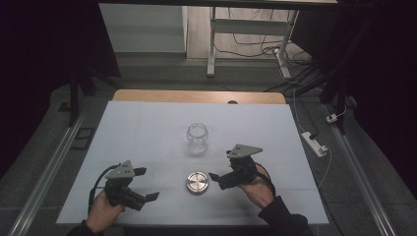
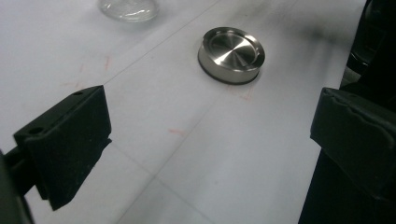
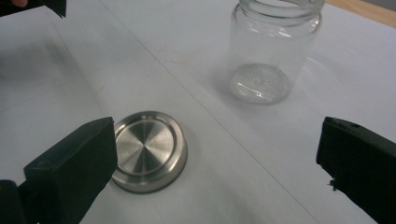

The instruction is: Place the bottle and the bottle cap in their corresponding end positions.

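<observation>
White worktop point(image 1: 147, 128) in a dark room: glass jar point(image 1: 197, 138) behind the metal lid point(image 1: 197, 182); left claw point(image 1: 146, 184) and right claw point(image 1: 221, 166) flank the lid, both spread, empty.

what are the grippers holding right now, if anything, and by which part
Nothing. Both the left gripper and the right gripper are open with bare jaws. The lid lies flat on the table between them, and the jar stands apart, untouched.

No readable text, label, brand, number or sign appears on anything here.
</observation>
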`<act>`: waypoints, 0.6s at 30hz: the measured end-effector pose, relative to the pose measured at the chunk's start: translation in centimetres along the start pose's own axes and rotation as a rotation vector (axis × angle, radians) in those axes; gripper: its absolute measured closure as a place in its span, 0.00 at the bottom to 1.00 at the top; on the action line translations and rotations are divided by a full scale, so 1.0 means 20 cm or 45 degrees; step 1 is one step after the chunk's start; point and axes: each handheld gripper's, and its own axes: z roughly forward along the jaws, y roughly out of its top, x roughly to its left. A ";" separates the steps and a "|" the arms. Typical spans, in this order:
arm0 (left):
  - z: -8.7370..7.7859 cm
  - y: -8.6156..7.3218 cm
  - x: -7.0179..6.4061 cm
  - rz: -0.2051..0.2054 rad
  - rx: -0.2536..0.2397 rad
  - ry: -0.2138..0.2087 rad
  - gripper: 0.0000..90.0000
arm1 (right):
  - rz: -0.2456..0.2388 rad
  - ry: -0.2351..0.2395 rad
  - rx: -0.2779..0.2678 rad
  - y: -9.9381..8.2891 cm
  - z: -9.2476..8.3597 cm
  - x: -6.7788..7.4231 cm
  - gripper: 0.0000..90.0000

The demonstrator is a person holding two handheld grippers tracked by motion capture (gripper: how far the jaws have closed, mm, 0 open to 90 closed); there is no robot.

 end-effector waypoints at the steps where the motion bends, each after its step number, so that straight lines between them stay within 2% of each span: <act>1: -0.01 -0.01 0.00 -0.007 -0.001 0.007 0.00 | 0.002 -0.007 0.001 -0.01 -0.01 0.00 0.00; 10: -0.10 -0.09 0.02 -0.059 -0.017 0.064 0.00 | 0.020 -0.073 0.001 -0.10 -0.14 -0.02 0.00; 18: -0.17 -0.15 0.02 -0.097 -0.024 0.113 0.00 | 0.064 -0.132 -0.006 -0.19 -0.26 -0.03 0.00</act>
